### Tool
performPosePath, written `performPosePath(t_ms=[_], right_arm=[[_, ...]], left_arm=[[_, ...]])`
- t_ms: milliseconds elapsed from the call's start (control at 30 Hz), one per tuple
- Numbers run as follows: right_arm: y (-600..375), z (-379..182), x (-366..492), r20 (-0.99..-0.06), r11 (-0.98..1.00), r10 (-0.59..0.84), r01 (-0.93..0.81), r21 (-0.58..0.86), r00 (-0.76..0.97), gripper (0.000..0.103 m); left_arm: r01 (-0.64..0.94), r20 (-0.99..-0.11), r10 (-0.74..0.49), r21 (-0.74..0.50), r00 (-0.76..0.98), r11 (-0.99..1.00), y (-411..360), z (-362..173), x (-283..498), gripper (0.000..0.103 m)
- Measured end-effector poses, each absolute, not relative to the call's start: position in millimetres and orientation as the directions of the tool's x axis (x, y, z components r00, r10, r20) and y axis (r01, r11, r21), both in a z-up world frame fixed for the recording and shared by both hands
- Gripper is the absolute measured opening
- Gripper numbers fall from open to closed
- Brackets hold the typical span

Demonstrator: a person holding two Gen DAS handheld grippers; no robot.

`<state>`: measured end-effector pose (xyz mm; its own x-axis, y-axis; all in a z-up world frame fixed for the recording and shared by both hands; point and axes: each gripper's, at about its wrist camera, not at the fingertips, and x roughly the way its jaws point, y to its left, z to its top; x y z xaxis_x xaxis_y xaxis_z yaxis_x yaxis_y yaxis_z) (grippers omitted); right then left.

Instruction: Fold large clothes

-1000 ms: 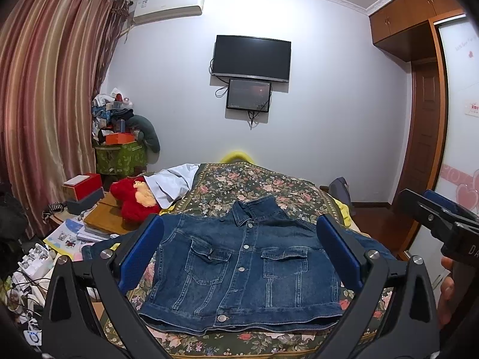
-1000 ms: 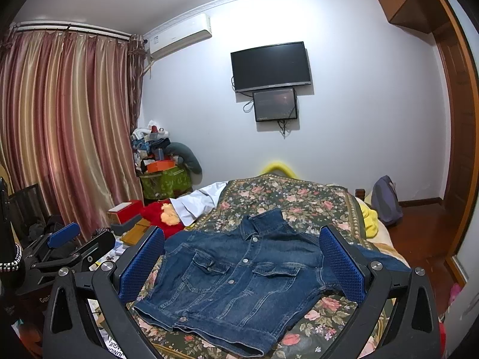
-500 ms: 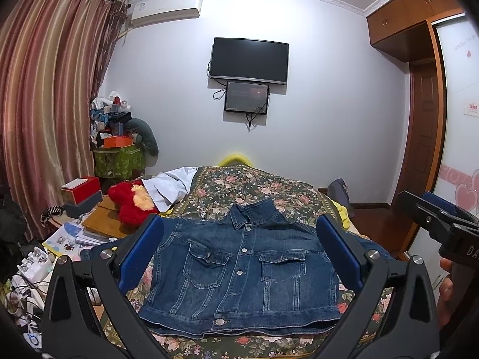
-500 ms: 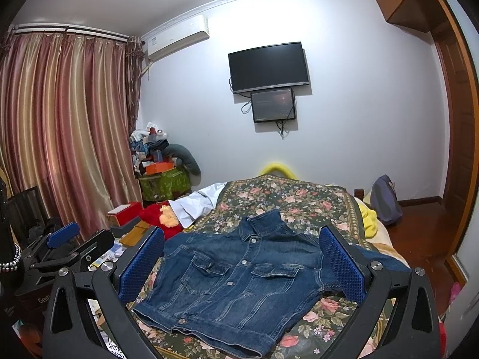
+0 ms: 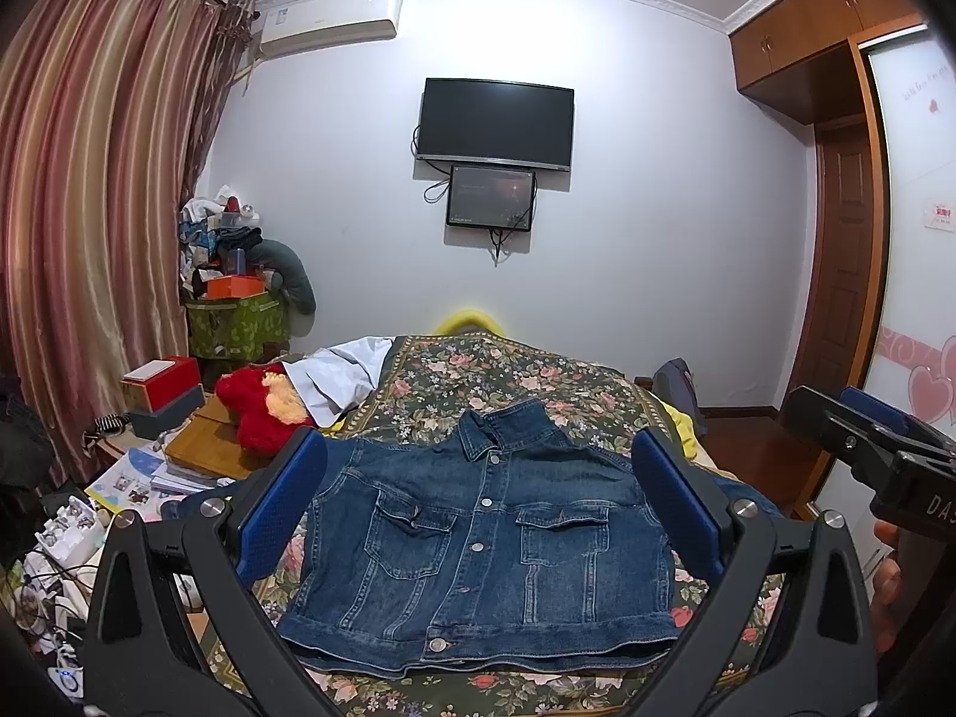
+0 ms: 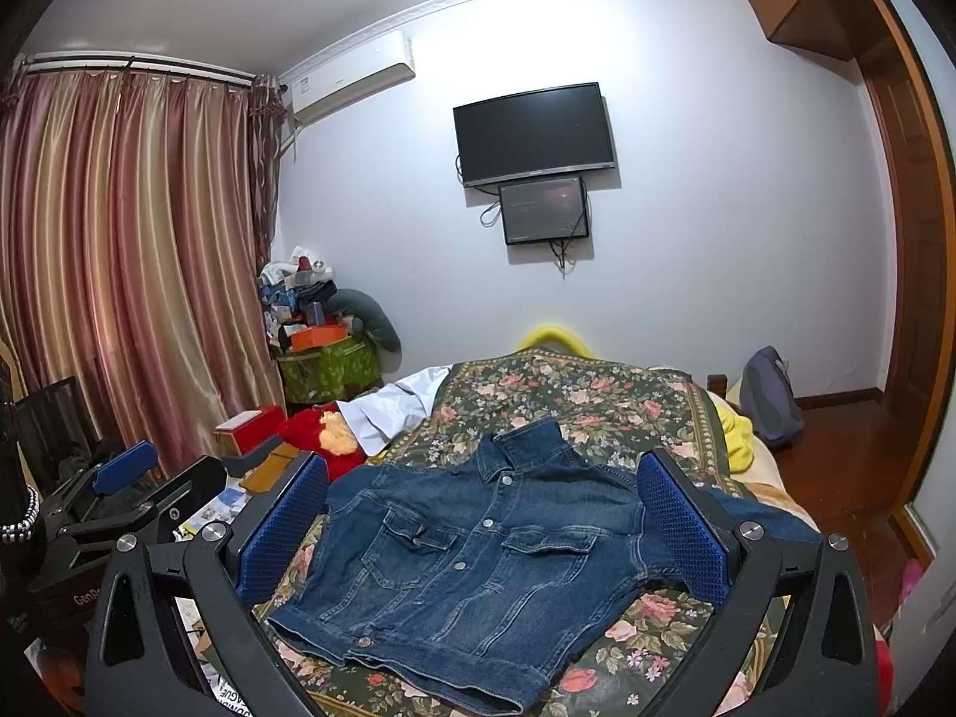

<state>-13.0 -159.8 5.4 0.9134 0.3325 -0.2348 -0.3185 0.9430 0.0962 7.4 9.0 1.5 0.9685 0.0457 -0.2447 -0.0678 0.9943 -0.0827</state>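
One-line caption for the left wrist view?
Open left hand-held gripper above a buttoned denim jacket lying flat on a floral bedspread.

A lived-in home bedroom — floral-covered bed [image 5: 514, 376], striped curtains [image 5: 89, 227], wall-mounted television [image 5: 495, 124], air conditioner [image 5: 331, 21].

Wall television [image 5: 495, 122], striped curtains [image 5: 101, 227]

Even, fairly bright indoor light fills both views, brightest on the far wall [image 5: 657, 227]. Shadows are soft. Focus is sharp across the middle. Fisheye bending curves the curtains [image 6: 119, 251] at the left and the door frame [image 6: 914, 275] at the right; corners go black.
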Motion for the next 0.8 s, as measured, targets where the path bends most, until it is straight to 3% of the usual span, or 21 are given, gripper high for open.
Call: performPosePath(t_ms=[800], right_arm=[[-160.1, -5.4, -6.4, -0.256, 0.944, 0.330, -0.314, 0.103, 0.909, 0.103]], left_arm=[[-0.068, -0.271, 0.042, -0.091, 0.962, 0.994, 12.8, -0.2, 17.4, 0.103]])
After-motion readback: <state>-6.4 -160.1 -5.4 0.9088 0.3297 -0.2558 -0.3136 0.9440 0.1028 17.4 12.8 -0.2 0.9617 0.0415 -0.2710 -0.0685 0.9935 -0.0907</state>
